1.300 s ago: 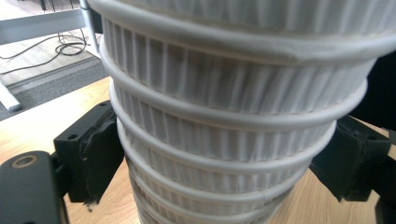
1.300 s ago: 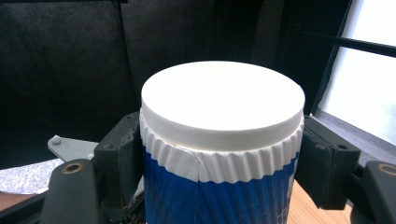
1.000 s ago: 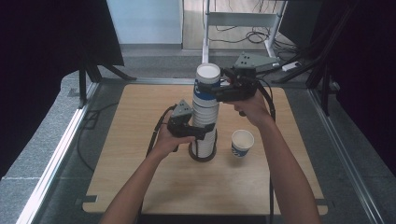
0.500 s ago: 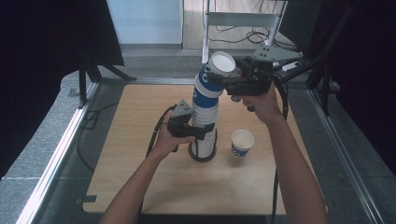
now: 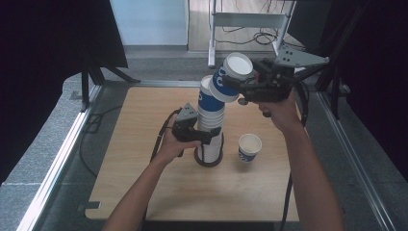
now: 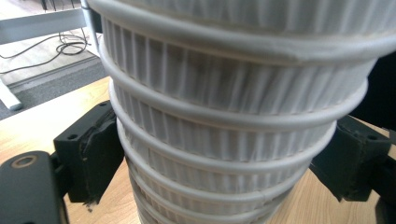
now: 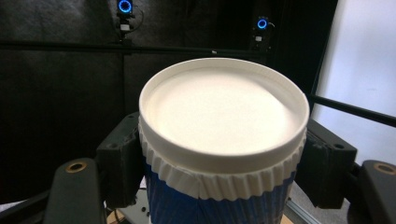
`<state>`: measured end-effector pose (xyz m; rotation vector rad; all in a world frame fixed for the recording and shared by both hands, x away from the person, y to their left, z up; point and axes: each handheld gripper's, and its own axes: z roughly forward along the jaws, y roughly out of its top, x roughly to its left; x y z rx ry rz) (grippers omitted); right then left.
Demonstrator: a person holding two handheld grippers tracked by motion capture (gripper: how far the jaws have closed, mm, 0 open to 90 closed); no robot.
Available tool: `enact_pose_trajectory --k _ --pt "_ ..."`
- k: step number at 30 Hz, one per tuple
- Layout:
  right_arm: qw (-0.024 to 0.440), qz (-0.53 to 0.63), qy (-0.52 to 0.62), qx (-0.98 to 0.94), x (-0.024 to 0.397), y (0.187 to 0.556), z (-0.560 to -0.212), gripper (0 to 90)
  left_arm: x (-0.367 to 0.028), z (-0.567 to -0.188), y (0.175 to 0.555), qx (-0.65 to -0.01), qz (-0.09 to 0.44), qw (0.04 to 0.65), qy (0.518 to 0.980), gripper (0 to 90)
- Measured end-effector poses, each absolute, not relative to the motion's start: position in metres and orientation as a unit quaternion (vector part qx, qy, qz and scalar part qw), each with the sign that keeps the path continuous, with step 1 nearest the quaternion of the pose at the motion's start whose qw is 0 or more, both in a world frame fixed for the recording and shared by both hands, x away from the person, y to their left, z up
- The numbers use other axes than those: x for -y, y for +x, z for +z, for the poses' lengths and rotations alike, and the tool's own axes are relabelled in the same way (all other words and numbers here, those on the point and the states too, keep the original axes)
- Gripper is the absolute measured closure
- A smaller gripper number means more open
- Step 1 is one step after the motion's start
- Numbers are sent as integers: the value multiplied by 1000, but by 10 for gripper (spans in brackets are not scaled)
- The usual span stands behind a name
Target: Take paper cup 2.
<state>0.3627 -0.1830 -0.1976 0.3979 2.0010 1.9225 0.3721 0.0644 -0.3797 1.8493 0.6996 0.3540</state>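
A tall stack of ribbed paper cups [image 5: 210,122] stands upright on the wooden table [image 5: 144,192], white low down and blue near its top. My left gripper [image 5: 209,136] is shut on the stack's lower part, one jaw at each side of the stack [image 6: 233,116]. My right gripper [image 5: 231,85] is shut on a single blue-and-white cup [image 5: 230,77], held tilted in the air just right of the stack's top, clear of it. In the right gripper view the held cup [image 7: 224,135] sits between both jaws with its white rim facing the camera.
Another single cup [image 5: 249,147] stands upright on the table right of the stack's base. A metal frame [image 5: 72,139] runs along the table's left side, and black curtains hang on both sides. A white rack [image 5: 250,19] with cables stands beyond the far edge.
My right gripper has lifted the top cup off the stack and carried it up and to the right, tilting it. The left gripper and the stack have stayed still.
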Motion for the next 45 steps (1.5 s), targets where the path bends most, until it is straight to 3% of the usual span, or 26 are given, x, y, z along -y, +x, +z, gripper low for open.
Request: enact_pose_trajectory --k 7,16,39,45 --pt "170 681 128 -701 203 344 -202 274 -64 -380 372 -295 150 538 775 121" --pt "161 675 125 -710 226 322 -233 273 -63 -380 371 -297 152 539 773 121" --pt "134 666 129 -722 220 317 -282 273 -63 -377 369 -297 161 529 778 119" --pt "132 661 129 -728 217 315 -288 272 -66 -373 366 -294 157 536 775 46"
